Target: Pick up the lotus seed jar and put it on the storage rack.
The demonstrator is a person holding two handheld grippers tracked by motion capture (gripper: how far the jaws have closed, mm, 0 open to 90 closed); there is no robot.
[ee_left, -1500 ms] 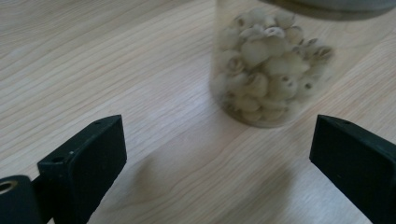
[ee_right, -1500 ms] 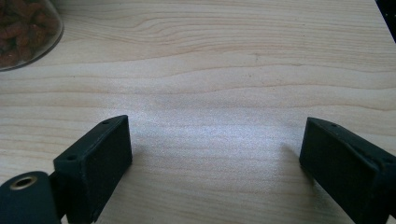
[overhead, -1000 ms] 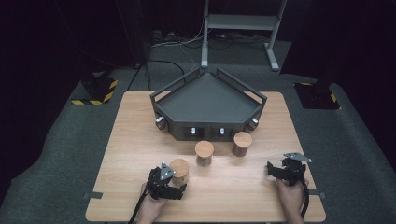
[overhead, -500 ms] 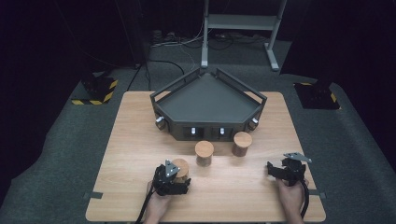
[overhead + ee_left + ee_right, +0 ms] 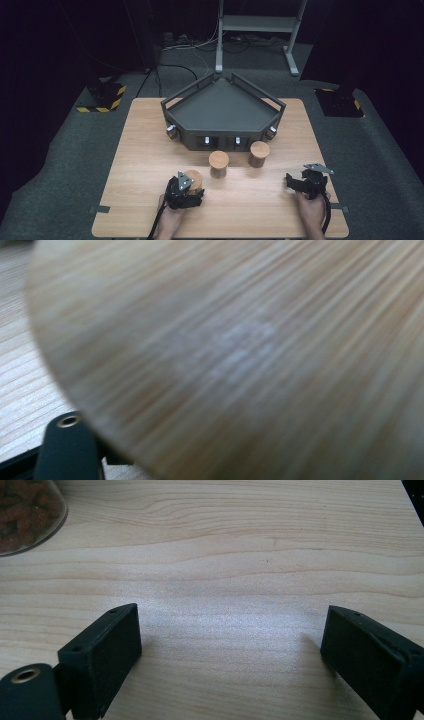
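The wooden-lidded jar (image 5: 193, 179) stands upright near the front left of the table (image 5: 145, 150), its long axis vertical. Your left gripper (image 5: 186, 192) has just been closing and now pinches this jar. Your right gripper (image 5: 300, 181) rests with its jaws spread over bare wood.

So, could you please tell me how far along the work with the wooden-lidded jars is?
Nothing sits in the grey tray yet. The left claw has just closed on the nearest jar. Two jars wait by the tray; the right claw rests open.
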